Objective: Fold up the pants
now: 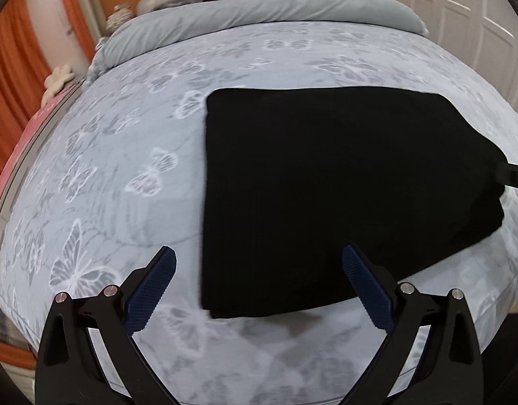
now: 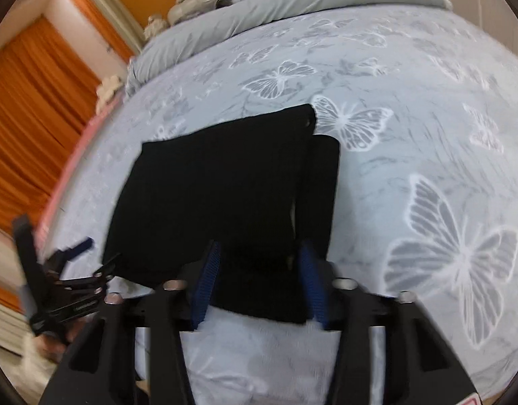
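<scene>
where black pants (image 1: 343, 182) cover the butterfly bedspread (image 1: 124, 168), left gripper (image 1: 259, 287) gapes empty; right gripper (image 2: 260, 280) straddles them.

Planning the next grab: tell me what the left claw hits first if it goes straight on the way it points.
Most likely the near left edge of the folded black pants, which lies between the open fingers of the left claw; depth is unclear, so it might meet the butterfly bedspread beside that edge.
</scene>
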